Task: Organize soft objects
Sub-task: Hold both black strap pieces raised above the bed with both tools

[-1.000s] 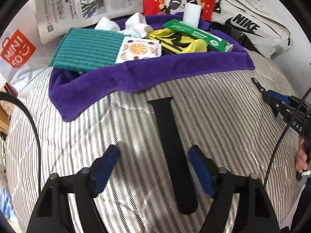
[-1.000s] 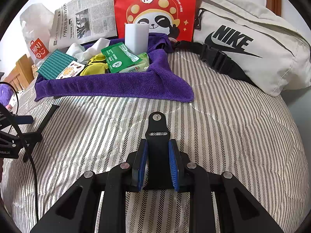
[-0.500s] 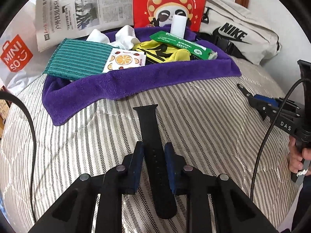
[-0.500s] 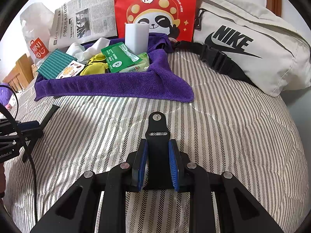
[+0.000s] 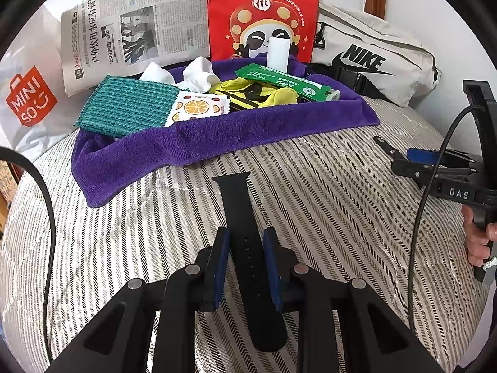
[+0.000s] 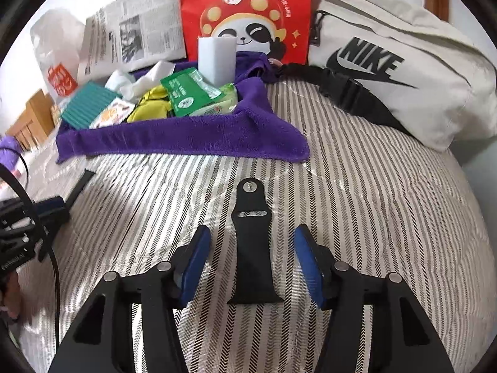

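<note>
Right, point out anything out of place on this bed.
Two black watch strap halves lie loose on the striped quilt, outside the purple towel that holds the other soft items. The left gripper clamps the long strap; the right gripper is opening around the buckle strap.

Right gripper (image 6: 252, 267) jaws opening; short black strap piece (image 6: 252, 248) lies flat on striped bed cover (image 6: 357, 202) between the blue fingers (image 6: 194, 267), untouched. Purple towel (image 6: 192, 140) beyond.

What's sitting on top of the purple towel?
On the purple towel: teal cloth, orange-print packet, yellow item, green packet, white sponge, white cloth. Anything beneath them is hidden.
</note>
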Available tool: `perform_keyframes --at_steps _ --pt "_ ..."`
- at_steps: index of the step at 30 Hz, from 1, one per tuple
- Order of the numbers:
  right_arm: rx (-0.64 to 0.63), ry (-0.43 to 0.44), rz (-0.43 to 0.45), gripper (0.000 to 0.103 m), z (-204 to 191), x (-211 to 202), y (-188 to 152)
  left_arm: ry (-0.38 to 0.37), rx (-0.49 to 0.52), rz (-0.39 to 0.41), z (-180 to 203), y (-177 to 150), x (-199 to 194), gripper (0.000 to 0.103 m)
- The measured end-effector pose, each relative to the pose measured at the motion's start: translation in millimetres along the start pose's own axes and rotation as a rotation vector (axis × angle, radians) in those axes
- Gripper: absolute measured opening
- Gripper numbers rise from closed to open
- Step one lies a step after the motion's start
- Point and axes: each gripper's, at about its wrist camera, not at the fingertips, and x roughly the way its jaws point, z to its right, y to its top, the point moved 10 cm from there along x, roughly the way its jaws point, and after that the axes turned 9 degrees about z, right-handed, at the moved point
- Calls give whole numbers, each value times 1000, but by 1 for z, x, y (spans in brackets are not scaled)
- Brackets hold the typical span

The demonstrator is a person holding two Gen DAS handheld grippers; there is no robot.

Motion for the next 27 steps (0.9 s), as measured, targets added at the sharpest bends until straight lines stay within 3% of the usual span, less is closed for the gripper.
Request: perform_keyframes --at_steps 4,9,19,22,27 --pt "-55 -38 -8 59 -6 3 -1 -4 -5 1 0 0 0 23" --pt "-40 -25 -7 59 -4 3 -1 0 0 1 0 0 1 23" --pt "-38 -27 -18 43 -3 -3 -6 -9 -11 1 1 0 1 23" --pt "-40 -21 -12 23 0 -2 -5 -15 -16 2 0 0 1 22" --pt "18 -27 -38 21 9 0 -2 -47 -58 -3 -3 0 1 21"
